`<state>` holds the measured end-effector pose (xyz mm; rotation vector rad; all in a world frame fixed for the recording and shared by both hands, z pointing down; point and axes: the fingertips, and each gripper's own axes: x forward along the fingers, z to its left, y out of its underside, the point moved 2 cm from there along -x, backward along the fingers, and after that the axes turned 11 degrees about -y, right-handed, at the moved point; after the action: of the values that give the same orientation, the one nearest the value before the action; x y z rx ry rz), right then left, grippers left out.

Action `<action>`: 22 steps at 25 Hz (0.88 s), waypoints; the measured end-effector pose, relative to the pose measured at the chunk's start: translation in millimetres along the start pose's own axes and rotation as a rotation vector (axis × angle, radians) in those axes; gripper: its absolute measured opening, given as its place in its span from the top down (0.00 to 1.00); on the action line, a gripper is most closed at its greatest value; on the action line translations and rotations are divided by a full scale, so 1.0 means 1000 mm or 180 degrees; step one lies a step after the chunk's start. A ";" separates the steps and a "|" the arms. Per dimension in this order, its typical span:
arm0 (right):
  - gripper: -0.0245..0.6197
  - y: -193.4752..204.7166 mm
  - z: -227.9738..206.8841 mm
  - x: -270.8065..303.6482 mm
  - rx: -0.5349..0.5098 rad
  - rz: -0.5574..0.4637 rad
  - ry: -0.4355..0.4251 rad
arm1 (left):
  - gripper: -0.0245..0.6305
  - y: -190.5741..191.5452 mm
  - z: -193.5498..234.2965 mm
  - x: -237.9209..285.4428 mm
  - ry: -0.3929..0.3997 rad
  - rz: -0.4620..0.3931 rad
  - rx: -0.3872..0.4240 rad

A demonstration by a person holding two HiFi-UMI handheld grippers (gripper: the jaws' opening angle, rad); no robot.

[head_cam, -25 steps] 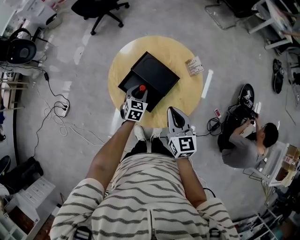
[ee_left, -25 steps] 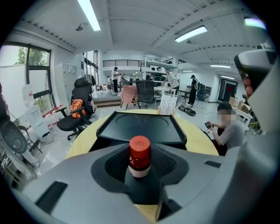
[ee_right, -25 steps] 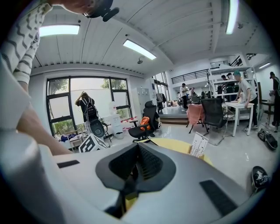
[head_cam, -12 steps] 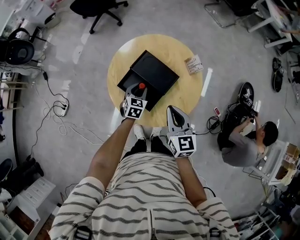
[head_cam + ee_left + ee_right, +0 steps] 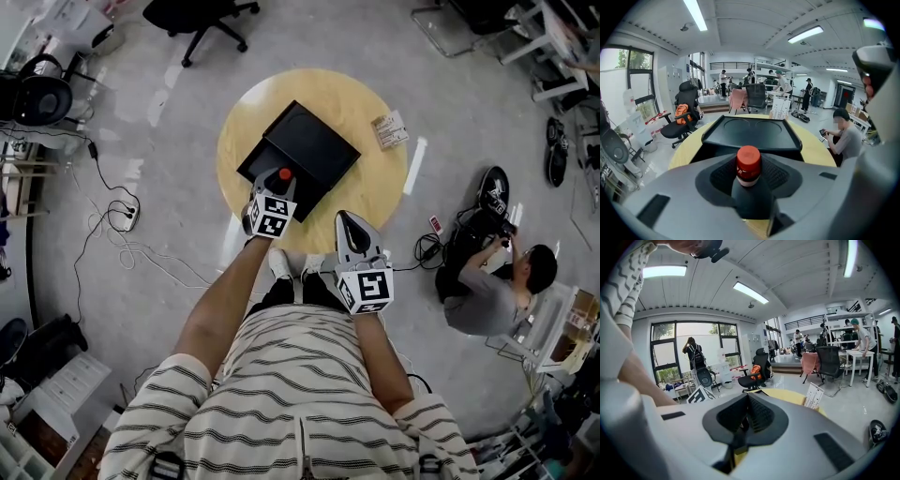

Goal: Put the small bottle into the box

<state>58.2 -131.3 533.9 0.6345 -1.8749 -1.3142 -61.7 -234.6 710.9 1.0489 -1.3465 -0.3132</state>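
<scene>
Left fingers (image 5: 783, 177) gripping small bottle (image 5: 749, 194), upright, cap (image 5: 748, 163) up, right fingers (image 5: 763, 417) closed, empty

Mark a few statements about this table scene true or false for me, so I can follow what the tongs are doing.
1. The left tongs grip a small bottle with a red cap. True.
2. The small bottle lies inside the black box. False: the left tongs hold it.
3. The right tongs hold another bottle. False: they are shut and empty.
4. The table is round. True.
</scene>
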 end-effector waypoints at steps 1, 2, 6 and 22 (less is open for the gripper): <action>0.93 -0.001 0.001 0.001 -0.0003 -0.0002 -0.0004 | 0.73 0.001 0.000 0.000 0.0021 0.0019 -0.0022; 0.93 -0.001 0.001 0.001 -0.0007 -0.0006 -0.0007 | 0.71 0.003 0.000 0.001 0.0035 0.0032 -0.0043; 0.93 0.000 -0.001 -0.004 -0.0015 -0.0015 -0.0017 | 0.66 0.004 -0.005 -0.002 0.0012 0.0023 -0.0065; 0.93 -0.001 0.009 -0.005 0.0006 -0.0050 -0.0110 | 0.65 -0.015 0.003 -0.033 -0.0119 -0.0154 -0.0293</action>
<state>54.2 -123.0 529.5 0.6325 -1.9027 -1.3415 -67.8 -219.6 678.2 1.0042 -1.3289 -0.4287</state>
